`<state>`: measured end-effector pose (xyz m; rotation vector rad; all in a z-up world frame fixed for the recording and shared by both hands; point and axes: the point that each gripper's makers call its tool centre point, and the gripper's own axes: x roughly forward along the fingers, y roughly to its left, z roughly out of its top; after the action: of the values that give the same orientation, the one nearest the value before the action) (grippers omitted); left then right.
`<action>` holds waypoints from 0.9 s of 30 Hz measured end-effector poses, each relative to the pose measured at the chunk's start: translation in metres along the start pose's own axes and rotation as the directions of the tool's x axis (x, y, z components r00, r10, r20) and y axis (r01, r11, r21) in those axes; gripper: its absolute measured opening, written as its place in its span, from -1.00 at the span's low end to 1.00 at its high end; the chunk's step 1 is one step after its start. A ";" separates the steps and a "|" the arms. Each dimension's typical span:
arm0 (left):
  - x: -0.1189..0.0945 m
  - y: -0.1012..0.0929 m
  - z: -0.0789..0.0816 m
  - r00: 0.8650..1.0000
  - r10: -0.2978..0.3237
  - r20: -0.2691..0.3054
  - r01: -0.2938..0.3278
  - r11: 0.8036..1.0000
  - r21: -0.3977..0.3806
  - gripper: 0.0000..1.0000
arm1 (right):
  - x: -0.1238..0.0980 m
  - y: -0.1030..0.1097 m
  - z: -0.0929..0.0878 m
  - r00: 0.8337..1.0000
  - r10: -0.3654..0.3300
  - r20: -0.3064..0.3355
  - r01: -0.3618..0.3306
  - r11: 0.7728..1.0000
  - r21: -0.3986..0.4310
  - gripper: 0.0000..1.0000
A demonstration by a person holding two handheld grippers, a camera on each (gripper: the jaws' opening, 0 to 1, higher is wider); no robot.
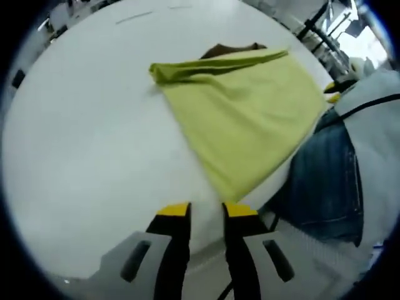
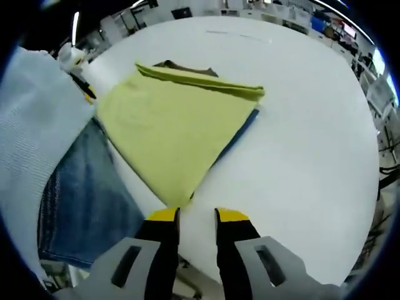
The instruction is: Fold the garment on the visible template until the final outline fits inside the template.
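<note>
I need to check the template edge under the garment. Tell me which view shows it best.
The right gripper view: a dark blue edge peeks out beside the yellow-green garment. The left gripper view shows the garment but no blue edge, just a brown patch behind it.

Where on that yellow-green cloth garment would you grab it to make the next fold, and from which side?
Probably at the pointed corner of the yellow-green cloth garment nearest the table's front edge. It tapers to a thin, free tip just ahead of the right gripper, whose jaws stand apart. Come in low from the table edge, along the white table, and pinch the tip.
</note>
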<state>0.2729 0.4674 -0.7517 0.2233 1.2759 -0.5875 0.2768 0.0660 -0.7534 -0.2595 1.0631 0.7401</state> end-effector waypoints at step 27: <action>-0.011 0.033 0.087 0.976 0.115 0.185 -0.141 0.981 0.135 -0.54 | 0.006 -0.056 0.072 0.987 -0.109 0.119 0.123 0.985 -0.120 -0.49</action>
<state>0.3608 0.4568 -0.7210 0.3655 1.0395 -0.5777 0.3657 0.0660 -0.7316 -0.3817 0.8885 0.7094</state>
